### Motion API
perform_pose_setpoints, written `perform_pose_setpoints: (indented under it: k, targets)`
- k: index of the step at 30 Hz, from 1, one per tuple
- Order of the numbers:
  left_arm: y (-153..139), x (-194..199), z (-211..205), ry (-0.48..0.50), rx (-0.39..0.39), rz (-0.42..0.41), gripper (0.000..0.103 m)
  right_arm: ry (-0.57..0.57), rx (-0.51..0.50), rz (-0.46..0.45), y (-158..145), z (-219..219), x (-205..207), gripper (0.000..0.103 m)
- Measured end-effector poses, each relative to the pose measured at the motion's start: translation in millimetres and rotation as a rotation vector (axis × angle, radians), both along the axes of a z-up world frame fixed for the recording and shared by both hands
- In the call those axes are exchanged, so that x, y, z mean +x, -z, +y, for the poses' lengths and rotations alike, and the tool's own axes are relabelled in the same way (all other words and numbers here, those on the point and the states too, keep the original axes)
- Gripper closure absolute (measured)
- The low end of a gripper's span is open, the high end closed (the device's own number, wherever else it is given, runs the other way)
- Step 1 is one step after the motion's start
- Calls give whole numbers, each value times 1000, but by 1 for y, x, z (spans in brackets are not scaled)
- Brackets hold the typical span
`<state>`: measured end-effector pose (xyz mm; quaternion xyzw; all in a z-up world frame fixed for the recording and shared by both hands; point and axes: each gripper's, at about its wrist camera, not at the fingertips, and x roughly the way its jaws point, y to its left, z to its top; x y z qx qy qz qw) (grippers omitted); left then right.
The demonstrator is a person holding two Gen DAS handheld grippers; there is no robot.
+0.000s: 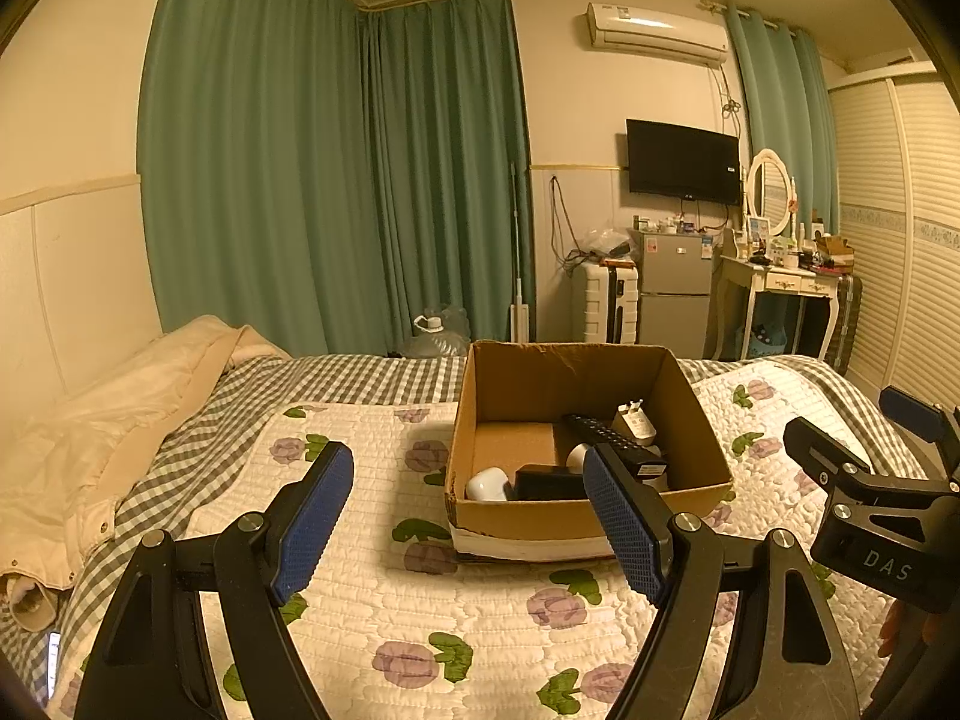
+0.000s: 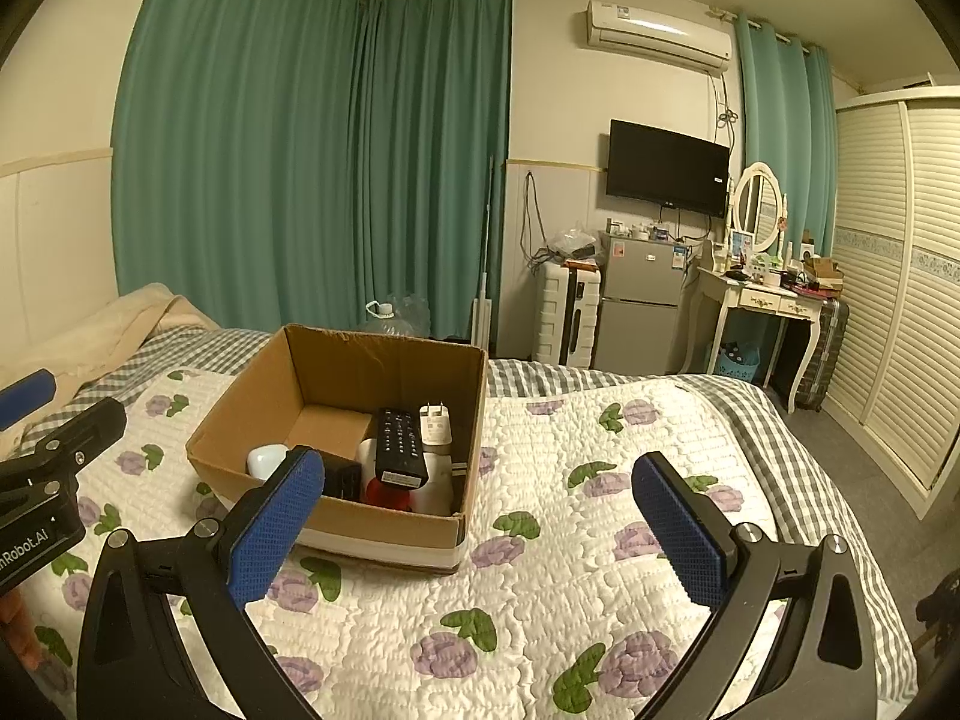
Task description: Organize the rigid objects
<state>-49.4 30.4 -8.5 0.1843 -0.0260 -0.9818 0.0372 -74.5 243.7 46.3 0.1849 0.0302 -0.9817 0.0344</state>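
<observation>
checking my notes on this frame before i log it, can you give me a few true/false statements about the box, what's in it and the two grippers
1. The cardboard box sits on the floral quilt. True.
2. The black remote lies on the quilt outside the box. False: it is inside the box, resting on other items.
3. The white charger plug is in the box beside the remote. True.
4. The left gripper is shut on the remote. False: its jaws stand open and hold nothing.
5. The right gripper has its jaws open and empty. True.
6. The box is closed with its flaps folded over. False: its top is open, and the contents show.
</observation>
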Motion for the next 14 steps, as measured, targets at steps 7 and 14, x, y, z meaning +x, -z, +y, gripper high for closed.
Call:
perform_pose_setpoints:
  k: [7, 14]
  targets:
    - [0, 0, 0, 0, -1, -1, 21, 1, 2, -5, 1, -1, 0, 0]
    - [0, 1, 2, -3, -16, 5, 21, 4, 1, -11, 3, -2, -1, 0]
